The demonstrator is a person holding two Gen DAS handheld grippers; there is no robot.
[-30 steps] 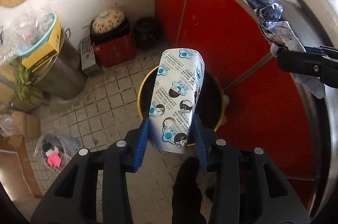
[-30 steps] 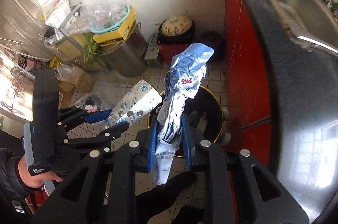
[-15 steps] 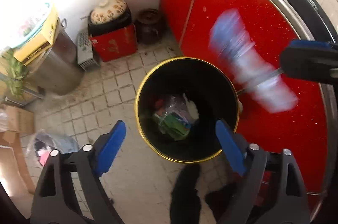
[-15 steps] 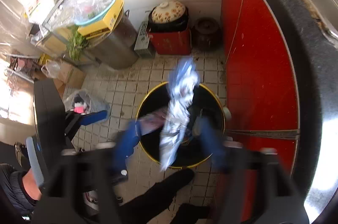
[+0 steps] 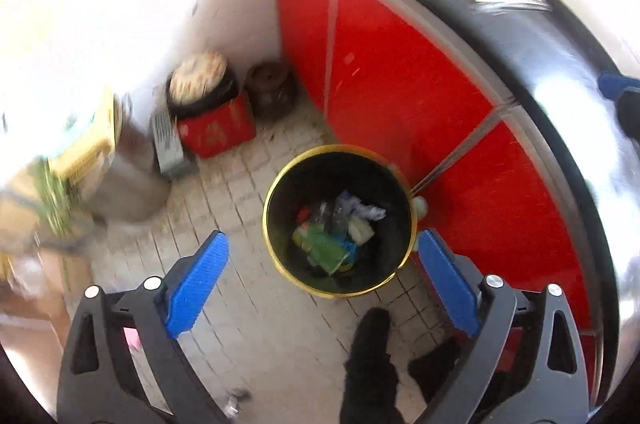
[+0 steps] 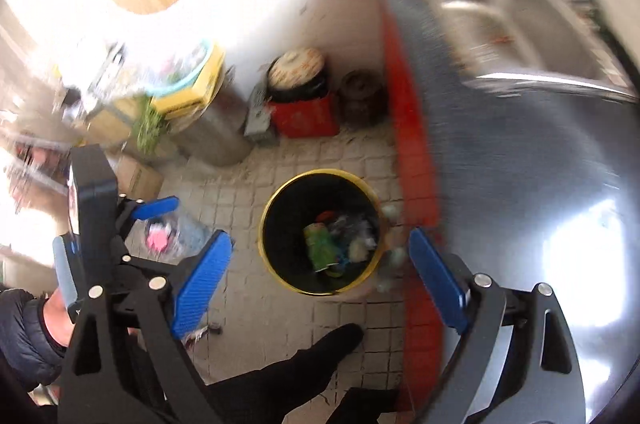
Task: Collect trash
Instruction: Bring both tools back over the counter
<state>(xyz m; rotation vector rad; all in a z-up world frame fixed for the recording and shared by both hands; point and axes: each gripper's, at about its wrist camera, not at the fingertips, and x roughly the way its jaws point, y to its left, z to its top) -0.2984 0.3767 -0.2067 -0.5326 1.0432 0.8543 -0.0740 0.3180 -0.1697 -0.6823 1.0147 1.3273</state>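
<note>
Tiled floor (image 5: pixel 256 328): bin (image 5: pixel 276 236) holds trash (image 5: pixel 336 228). Left hand-held gripper (image 5: pixel 322 284) and right hand-held gripper (image 6: pixel 320 280) are spread apart, empty. Risk judged: bin may be knocked by a careless withdrawal.

Left gripper (image 5: pixel 322 284) and right gripper (image 6: pixel 320 280): black angular frames, silver screws, ribbed blue finger pads (image 5: pixel 198 284). Left hand (image 6: pixel 60 316): bare skin, dark padded sleeve (image 6: pixel 24 340).
</note>
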